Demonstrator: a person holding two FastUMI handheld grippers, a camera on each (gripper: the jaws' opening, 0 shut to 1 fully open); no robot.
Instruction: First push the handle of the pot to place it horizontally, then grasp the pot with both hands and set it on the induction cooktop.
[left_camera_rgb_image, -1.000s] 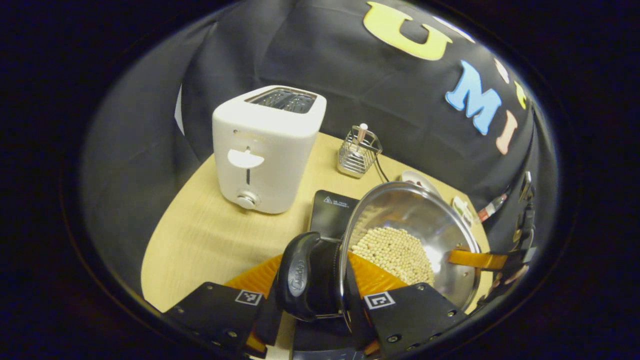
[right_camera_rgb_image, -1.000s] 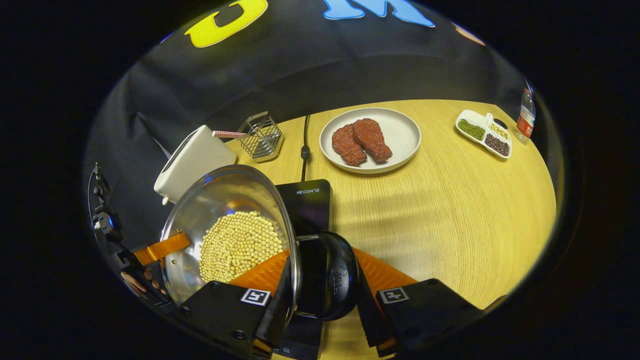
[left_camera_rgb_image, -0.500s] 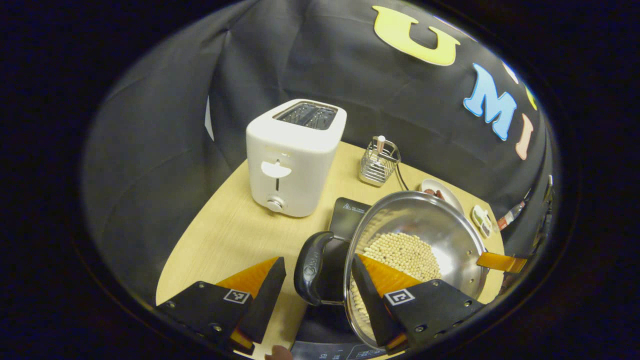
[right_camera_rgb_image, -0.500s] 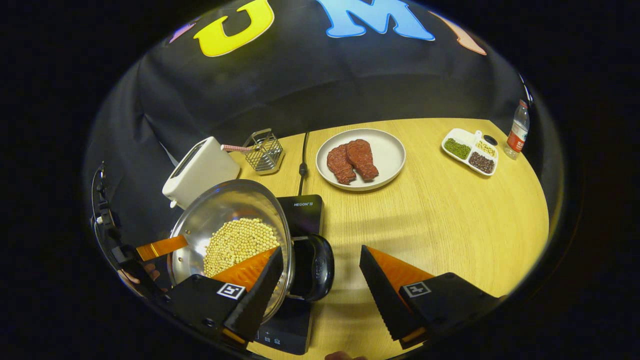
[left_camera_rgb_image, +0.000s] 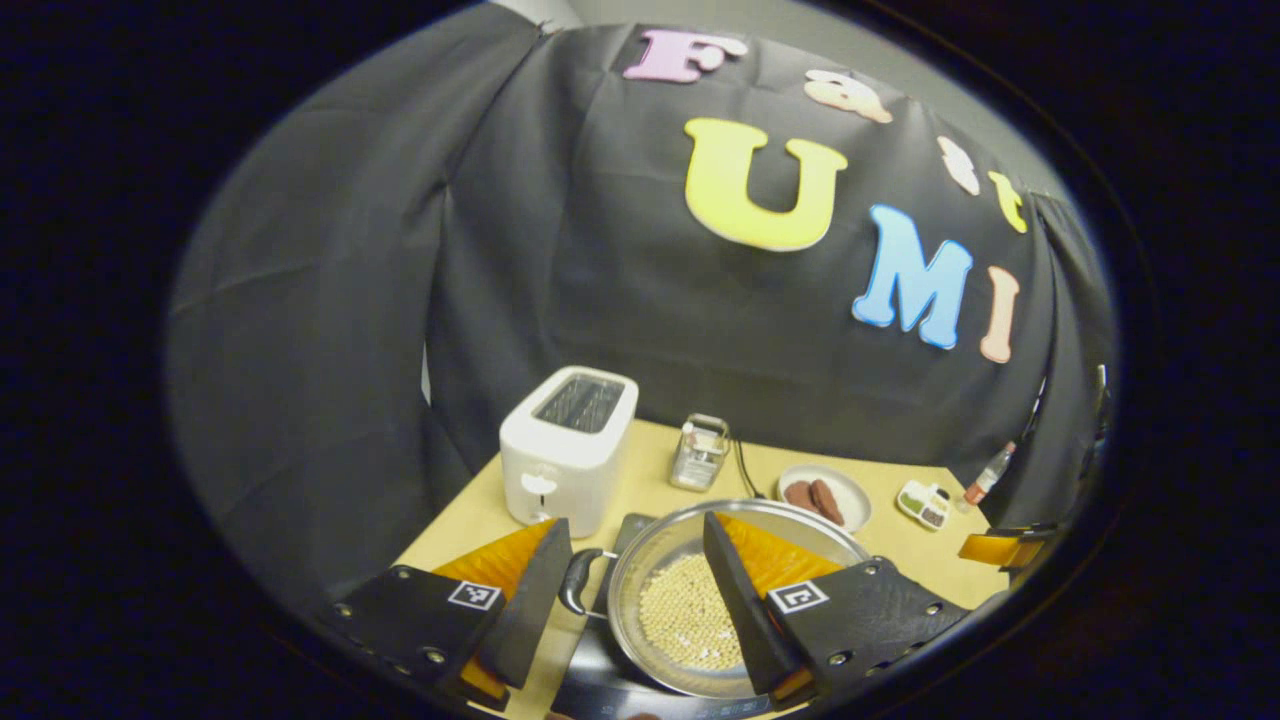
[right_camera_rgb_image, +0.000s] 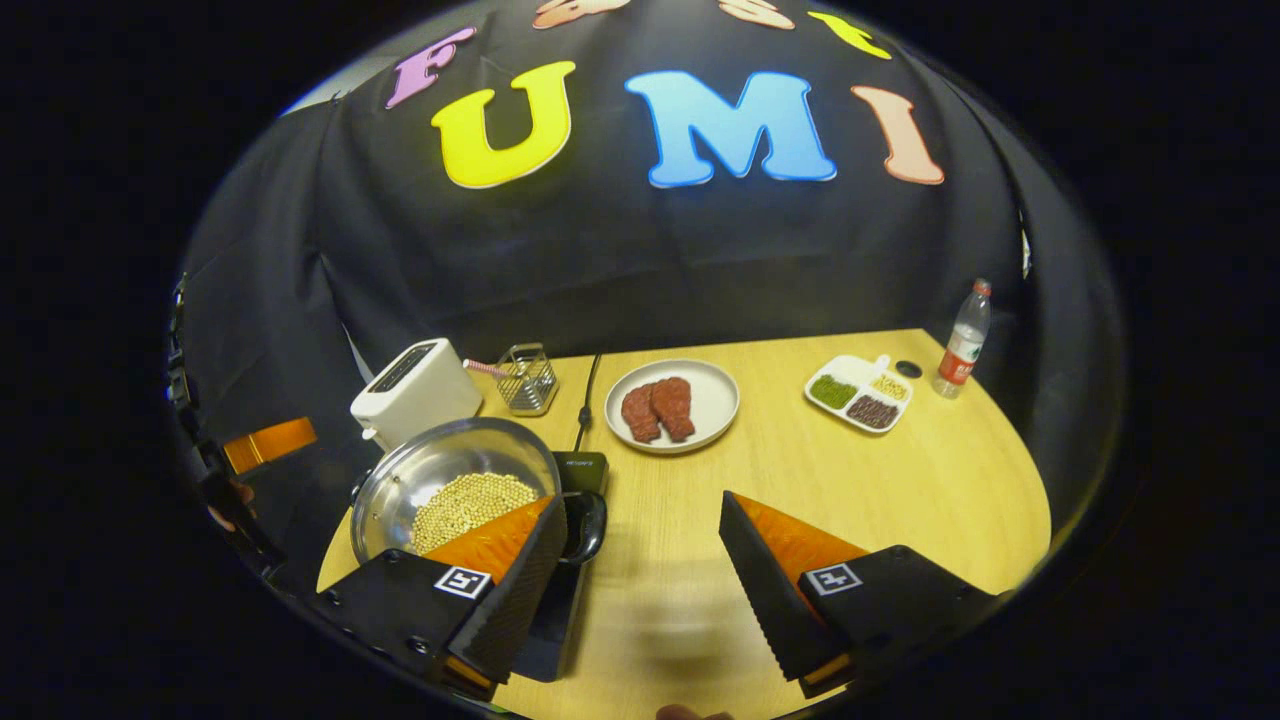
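both grippers, left (left_camera_rgb_image: 632, 590) and right (right_camera_rgb_image: 640, 570), have let go and backed off, fingers wide, empty; pot (right_camera_rgb_image: 455, 490) sits on cooktop (right_camera_rgb_image: 560, 610): task looks done.

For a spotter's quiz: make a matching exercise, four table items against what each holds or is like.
Things:
1. pot
2. round plate
3. divided tray
4. toaster

States:
A. two reddish-brown meat pieces
B. white, two empty top slots
C. pale round beans
D. green, pale and dark fillings in separate compartments

Pairs: 1-C, 2-A, 3-D, 4-B
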